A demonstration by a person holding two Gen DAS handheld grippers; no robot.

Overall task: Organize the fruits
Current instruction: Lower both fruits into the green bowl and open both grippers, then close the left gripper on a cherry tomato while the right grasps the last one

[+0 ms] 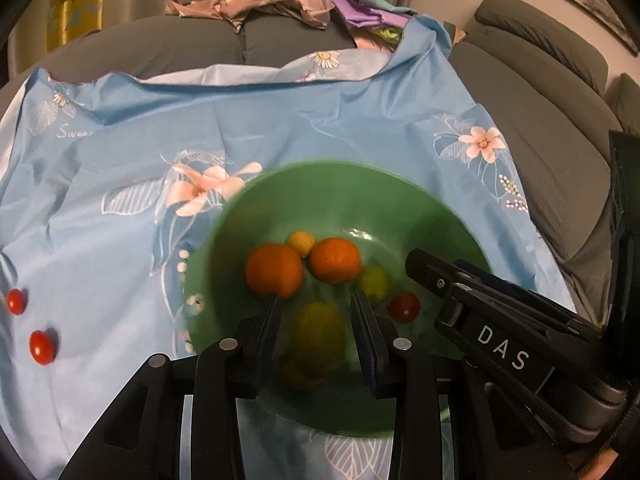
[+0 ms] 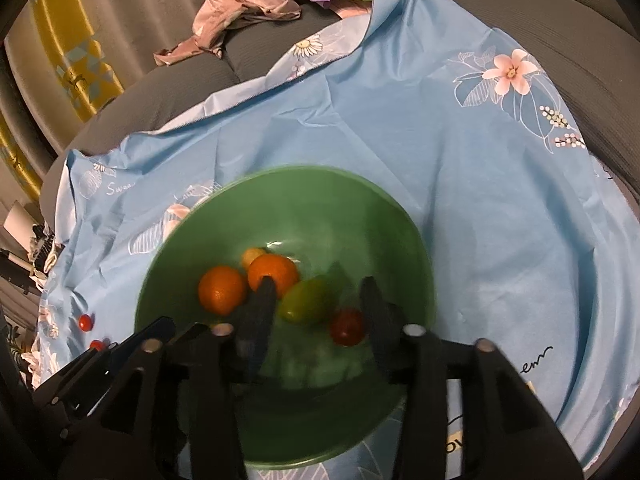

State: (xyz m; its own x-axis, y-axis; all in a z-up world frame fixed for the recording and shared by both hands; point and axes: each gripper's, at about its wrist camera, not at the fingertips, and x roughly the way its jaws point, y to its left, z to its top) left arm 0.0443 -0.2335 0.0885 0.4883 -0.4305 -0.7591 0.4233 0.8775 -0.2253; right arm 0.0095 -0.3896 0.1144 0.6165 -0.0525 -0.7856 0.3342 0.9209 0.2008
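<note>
Now both tongs (image 1: 316, 304) (image 2: 318, 292) hover open over the green bowl (image 1: 280, 184).

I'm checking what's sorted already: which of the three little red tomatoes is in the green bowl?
The red tomato beside the green fruit lies inside the green bowl. The other two tomatoes sit apart on the blue cloth, left of the bowl.

yellow-green fruit (image 1: 318, 338) blurred between left tongs (image 1: 316, 308), green bowl (image 1: 400, 208) rim smeared
</note>
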